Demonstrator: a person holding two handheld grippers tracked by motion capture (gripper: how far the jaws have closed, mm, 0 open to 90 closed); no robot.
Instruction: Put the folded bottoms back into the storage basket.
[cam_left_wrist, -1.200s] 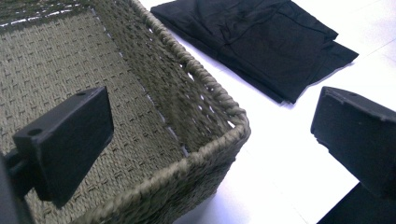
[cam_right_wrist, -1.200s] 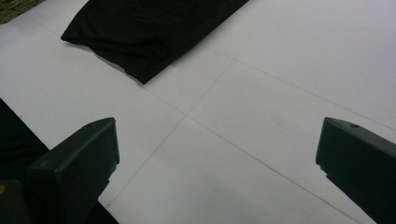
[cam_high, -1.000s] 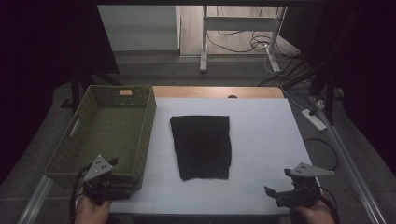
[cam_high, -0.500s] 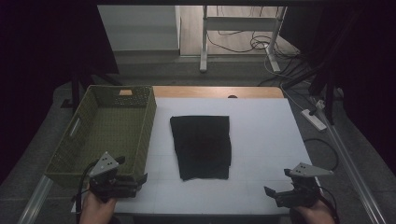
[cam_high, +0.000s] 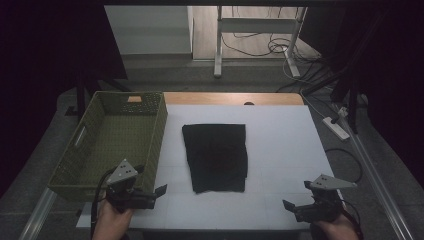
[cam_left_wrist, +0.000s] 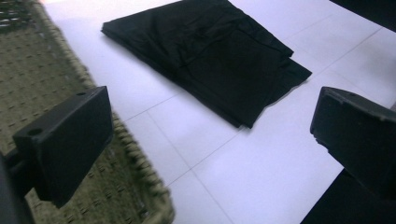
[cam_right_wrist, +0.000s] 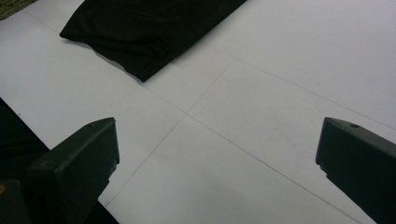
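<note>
My 2 tongs, left (cam_high: 161, 190) and right (cam_high: 288, 206), gape empty; I judge the approach begins, next reaching the folded black cloth (cam_high: 216, 156).

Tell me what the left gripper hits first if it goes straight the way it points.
Probably the folded black cloth: the left gripper is open, with bare white table between; depth is uncertain.
</note>
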